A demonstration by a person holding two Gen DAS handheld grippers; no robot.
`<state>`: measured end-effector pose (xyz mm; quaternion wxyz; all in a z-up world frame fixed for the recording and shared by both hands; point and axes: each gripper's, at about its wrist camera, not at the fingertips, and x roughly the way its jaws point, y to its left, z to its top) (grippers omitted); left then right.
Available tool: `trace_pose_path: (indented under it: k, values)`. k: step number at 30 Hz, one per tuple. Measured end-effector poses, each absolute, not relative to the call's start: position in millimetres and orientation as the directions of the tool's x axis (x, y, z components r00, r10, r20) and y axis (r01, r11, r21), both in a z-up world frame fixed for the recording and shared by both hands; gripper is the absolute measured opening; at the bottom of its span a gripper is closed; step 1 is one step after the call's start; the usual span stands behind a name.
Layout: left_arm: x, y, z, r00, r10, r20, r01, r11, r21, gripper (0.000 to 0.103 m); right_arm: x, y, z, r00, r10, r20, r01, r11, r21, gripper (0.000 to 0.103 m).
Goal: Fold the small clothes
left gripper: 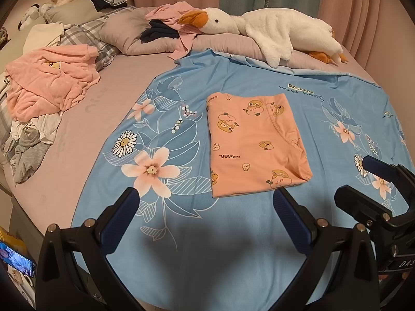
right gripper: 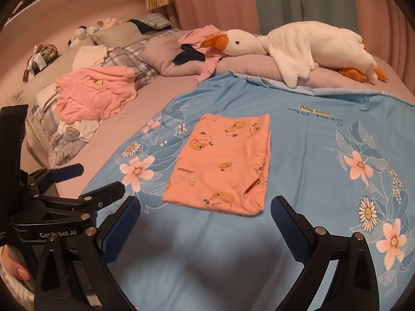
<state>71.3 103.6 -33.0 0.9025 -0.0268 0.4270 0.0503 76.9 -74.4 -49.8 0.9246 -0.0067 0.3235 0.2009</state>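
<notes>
Black and blue, both pairs of tongs hang spread and empty at the bottom of their frames — the left gripper (left gripper: 206, 210) and the right gripper (right gripper: 206, 215), neither touching cloth. Just ahead lies the orange garment (left gripper: 255, 142), already folded into a tidy rectangle on the blue sheet (left gripper: 181, 246), its long axis running away from the tongs toward the top of the frame. It sits slightly right of centre for the left gripper and about centred for the right, so neither is clearly nearer (my judgement). Nothing stands between. Farther off, at the left edge, waits a pink heap (left gripper: 49, 83) of unfolded clothes; a plush goose (left gripper: 272, 31) sprawls along the top.
</notes>
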Motion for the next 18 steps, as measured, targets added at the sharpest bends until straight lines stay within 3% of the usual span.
trace_pose_path:
  k: [18]
  values:
    - [73.2, 103.6, -36.5, 0.627, 0.059, -0.777, -0.11, 0.994, -0.013, 0.103, 78.2, -74.3, -49.5, 0.709, 0.368, -0.601, -0.377, 0.919, 0.117, 0.1]
